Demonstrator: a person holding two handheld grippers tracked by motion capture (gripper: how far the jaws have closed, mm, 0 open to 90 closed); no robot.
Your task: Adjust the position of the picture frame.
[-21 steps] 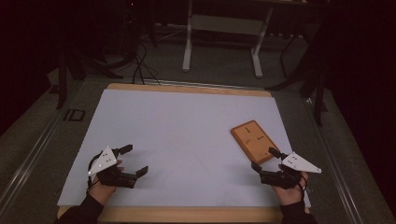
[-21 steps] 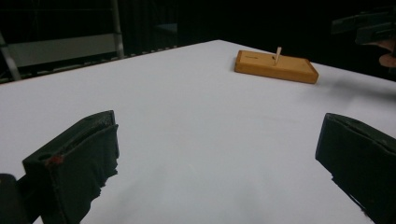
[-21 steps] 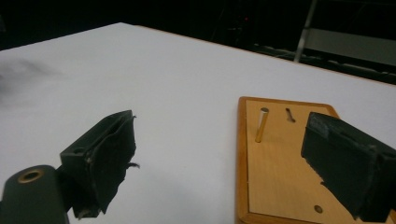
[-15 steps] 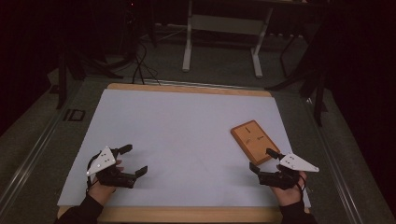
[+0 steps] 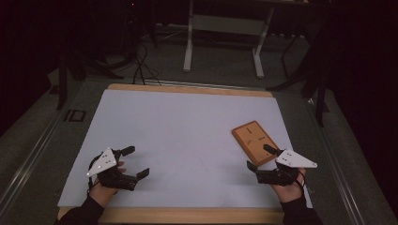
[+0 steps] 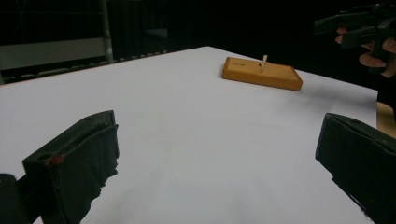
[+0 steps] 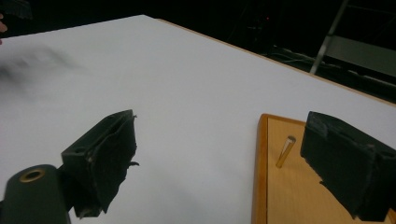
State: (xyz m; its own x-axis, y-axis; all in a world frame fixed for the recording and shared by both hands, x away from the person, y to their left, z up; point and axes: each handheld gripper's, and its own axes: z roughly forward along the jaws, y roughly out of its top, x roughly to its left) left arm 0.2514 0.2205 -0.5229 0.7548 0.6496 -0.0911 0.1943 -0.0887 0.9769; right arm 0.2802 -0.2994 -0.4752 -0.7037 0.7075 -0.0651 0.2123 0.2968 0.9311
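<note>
Hovering low over the white desk point(image 5: 187, 136), the right gripper point(image 5: 261, 157) has its jaws spread wide, holding nothing; the flat orange-brown wooden board point(image 5: 253, 140) with its small upright peg point(image 7: 285, 151) lies just ahead of it. The left gripper point(image 5: 136, 161), well apart, gapes equally empty.

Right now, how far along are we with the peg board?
Barely started. Done: nothing that shows; the peg stands in the board. In hand: nothing; the right gripper hangs open at the board's near end, and the left gripper is open, far off. Left: closing on the peg, probably.
</note>
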